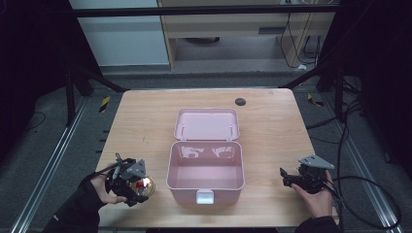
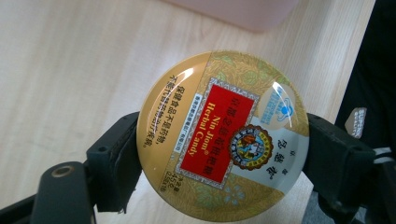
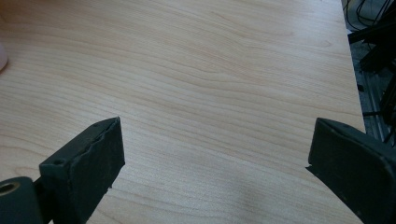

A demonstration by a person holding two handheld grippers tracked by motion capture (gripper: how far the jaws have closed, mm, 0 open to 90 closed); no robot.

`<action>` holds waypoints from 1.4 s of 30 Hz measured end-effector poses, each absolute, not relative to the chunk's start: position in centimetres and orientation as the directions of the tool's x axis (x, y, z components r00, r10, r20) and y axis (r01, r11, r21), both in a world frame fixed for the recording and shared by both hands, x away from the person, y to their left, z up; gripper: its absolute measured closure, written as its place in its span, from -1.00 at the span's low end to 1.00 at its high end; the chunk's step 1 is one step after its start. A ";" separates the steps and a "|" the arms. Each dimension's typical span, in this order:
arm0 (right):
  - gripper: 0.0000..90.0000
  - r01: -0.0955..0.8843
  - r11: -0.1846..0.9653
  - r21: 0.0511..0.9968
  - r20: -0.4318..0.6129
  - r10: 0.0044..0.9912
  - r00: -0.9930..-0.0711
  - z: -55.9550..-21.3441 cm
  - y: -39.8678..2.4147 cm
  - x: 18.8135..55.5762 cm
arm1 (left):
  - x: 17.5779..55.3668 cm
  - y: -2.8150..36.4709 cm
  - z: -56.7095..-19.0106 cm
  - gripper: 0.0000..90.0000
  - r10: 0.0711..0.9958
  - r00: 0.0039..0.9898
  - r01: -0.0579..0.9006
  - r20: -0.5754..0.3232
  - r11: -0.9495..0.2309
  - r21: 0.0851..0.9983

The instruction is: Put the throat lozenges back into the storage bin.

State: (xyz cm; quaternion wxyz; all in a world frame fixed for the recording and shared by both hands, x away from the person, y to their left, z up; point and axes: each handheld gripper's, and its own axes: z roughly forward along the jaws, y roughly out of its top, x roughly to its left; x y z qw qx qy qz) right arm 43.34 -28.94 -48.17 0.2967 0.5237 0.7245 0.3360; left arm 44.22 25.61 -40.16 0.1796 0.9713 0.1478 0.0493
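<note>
My left gripper point(image 2: 223, 154) grips a tin point(image 2: 222, 135): round, flat, glossy metal, gold rim, red label panel reading "Nin Jiom Herbal Candy", pale patch at one side, lamp glare on the domed lid. Black matte pads press its edge from both sides, one on each, lid facing the camera, tin held flat between them and clear of the table point(image 2: 70, 70). In the high view the left gripper point(image 1: 133, 187) sits at the near left corner of the table point(image 1: 272, 126), my left hand point(image 1: 108, 187) wrapped round its body from the left, dark sleeve coming in from the bottom edge, grey three-cornered plate on top; the tin point(image 1: 144, 186) shows as a shiny gold disc just left of the box point(image 1: 205, 170). My right gripper point(image 3: 212, 154) stands wide open, nothing between the blocky black jaws, pale wood grain under them. High view: right gripper point(image 1: 286, 177) at near right, lying low and level, jaws pointing left toward the box, my right hand point(image 1: 316, 194) cupping it from below, cable looping off to the right. Box: pink plastic, rectangular, rounded corners, smooth, empty, white latch at front wall. Its lid point(image 1: 207, 124) is flung back flat behind it, inner face up. Farther back, a small dark round disc point(image 1: 240, 101) near the far edge.
</note>
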 end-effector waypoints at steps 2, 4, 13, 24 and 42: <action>-0.91 0.559 0.227 0.798 -0.079 0.958 -0.276 -48.2 -28.9 43.3 | 44.4 25.7 -39.2 -0.56 0.311 0.949 0.270 0.051 -0.886 0.378; -0.91 0.559 0.227 0.798 -0.079 0.958 -0.276 -48.2 -29.0 43.3 | 44.5 25.8 -38.4 -0.56 0.315 0.947 0.269 0.058 -0.881 0.390; -0.91 0.557 0.226 0.799 -0.078 0.958 -0.276 -48.2 -29.0 43.3 | 44.9 25.3 -35.6 -0.56 0.319 0.945 0.263 0.075 -0.876 0.405; -0.91 0.558 0.233 0.796 -0.085 0.957 -0.278 -48.2 -28.9 43.3 | 45.5 23.9 -33.1 -0.56 0.301 0.950 0.245 0.080 -0.880 0.407; -0.91 0.557 0.231 0.797 -0.082 0.957 -0.279 -48.2 -29.0 43.4 | 46.8 20.1 -30.7 -0.56 0.243 0.966 0.188 0.089 -0.896 0.403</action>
